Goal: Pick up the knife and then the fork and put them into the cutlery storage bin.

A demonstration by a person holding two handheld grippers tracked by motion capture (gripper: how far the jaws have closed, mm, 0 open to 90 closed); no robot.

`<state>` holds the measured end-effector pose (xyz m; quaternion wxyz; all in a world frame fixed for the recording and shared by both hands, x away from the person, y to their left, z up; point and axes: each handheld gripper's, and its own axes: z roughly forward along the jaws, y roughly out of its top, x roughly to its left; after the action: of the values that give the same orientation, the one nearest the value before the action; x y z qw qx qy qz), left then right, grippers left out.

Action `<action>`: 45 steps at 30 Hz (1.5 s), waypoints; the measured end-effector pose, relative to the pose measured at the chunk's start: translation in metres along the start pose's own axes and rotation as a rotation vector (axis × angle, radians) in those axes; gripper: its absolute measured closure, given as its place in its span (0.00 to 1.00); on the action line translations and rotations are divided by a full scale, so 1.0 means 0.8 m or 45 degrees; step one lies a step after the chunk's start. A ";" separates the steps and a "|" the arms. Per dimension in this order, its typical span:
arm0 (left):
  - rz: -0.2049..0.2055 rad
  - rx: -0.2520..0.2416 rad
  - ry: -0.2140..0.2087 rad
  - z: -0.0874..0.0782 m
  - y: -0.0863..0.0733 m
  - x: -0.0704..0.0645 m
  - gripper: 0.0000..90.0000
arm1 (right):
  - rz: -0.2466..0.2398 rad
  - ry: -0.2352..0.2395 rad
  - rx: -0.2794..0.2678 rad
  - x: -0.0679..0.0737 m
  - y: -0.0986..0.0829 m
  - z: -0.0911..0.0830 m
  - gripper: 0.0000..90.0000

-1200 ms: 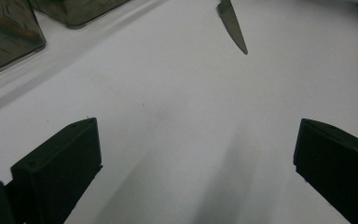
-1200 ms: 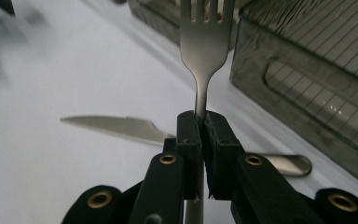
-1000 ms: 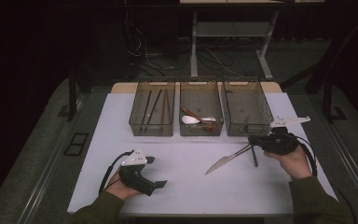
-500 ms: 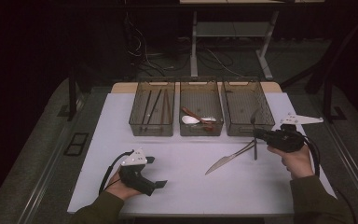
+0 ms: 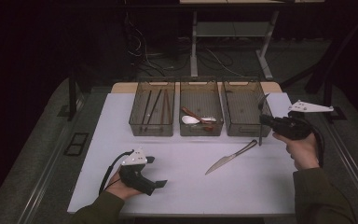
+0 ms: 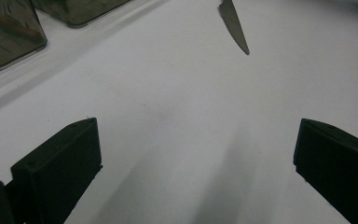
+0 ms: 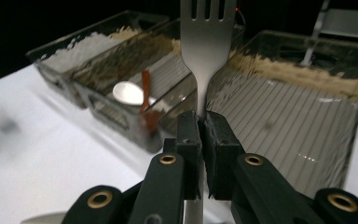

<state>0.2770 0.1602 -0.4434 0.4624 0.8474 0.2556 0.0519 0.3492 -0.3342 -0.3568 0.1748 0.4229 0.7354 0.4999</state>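
Observation:
My right gripper [image 5: 264,119] [image 7: 203,125] is shut on a metal fork [image 7: 206,42] [image 5: 260,122] and holds it upright, tines up, just in front of the right bin [image 5: 245,108] [image 7: 307,88]. A table knife [image 5: 230,157] [image 6: 233,22] lies on the white mat [image 5: 182,163], blade toward the front left. Near the mat's front left my left gripper [image 5: 154,171] [image 6: 193,154] rests open on the surface with nothing between its jaws.
Three clear bins stand in a row at the back of the mat. The left bin [image 5: 153,112] holds dark chopsticks [image 5: 152,105]. The middle bin [image 5: 200,112] [image 7: 135,70] holds a white spoon [image 5: 190,120] [image 7: 127,92] and a brown utensil [image 7: 146,95]. Table legs and cables lie beyond.
My right gripper has lifted the fork off the mat, turned it upright and moved it back toward the right bin. The left gripper and the knife have stayed put.

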 end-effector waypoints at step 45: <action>-0.006 -0.007 -0.011 0.000 0.000 -0.001 0.00 | -0.043 -0.254 0.405 -0.071 0.044 0.090 0.94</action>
<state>0.2762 0.1598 -0.4432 0.4661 0.8457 0.2555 0.0477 0.4470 -0.3317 -0.3669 0.1860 0.4804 0.7911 0.3298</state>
